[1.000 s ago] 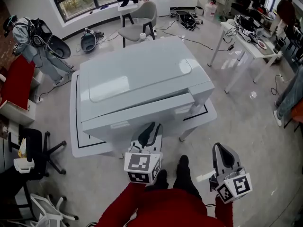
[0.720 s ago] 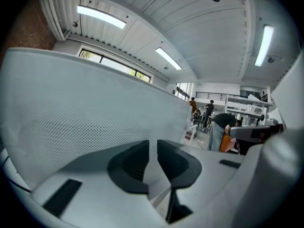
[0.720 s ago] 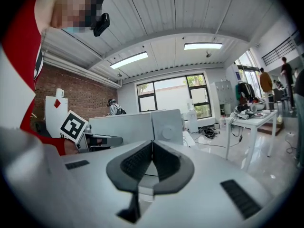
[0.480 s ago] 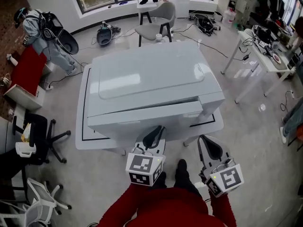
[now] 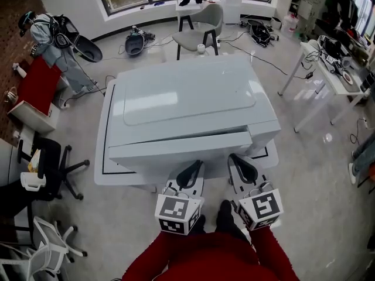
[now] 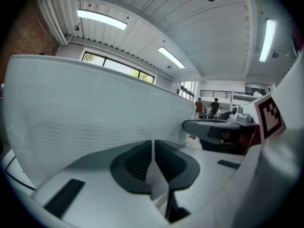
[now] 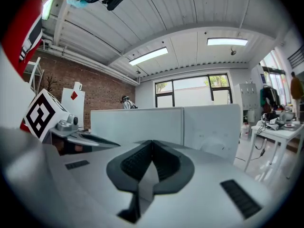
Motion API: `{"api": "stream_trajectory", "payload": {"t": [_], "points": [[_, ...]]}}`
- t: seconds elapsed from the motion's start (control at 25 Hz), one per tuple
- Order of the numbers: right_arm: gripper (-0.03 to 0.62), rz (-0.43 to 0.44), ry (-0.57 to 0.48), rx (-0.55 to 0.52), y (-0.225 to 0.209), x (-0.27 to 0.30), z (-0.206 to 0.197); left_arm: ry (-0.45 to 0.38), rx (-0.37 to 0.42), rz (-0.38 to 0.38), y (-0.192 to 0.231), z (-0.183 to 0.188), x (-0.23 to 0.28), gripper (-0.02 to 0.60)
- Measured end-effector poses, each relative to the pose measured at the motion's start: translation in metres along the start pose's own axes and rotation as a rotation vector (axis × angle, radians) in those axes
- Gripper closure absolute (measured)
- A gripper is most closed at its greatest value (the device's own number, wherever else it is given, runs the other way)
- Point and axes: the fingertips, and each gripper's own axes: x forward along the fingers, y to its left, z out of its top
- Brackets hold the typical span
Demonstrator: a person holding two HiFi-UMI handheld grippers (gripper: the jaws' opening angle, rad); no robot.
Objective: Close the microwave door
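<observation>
Left gripper [image 5: 190,171] clenched and empty, tips just beside the microwave door [image 5: 176,147], right gripper [image 5: 240,167] alongside, jaws together too, nothing held, door slightly ajar.

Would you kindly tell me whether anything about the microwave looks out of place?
Yes: the door of the microwave looks slightly ajar, standing out from the front with a dark seam along its top edge rather than flush. The left gripper and right gripper, both shut and empty, sit just in front of it.
</observation>
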Motion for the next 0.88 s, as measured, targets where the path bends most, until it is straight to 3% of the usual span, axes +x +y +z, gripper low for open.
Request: {"api": "stream_trajectory", "payload": {"t": [0.44,0.88], "points": [[0.582,-0.045,0.017,-0.013,-0.006,0.012,0.007,-0.007,-0.012,-0.001,0.005,0.003,0.004,0.552],[0.582,-0.025,-0.001,0.003,-0.008,0.018,0.005,-0.009,-0.027,-0.025,0.002,0.005,0.013,0.561]]}}
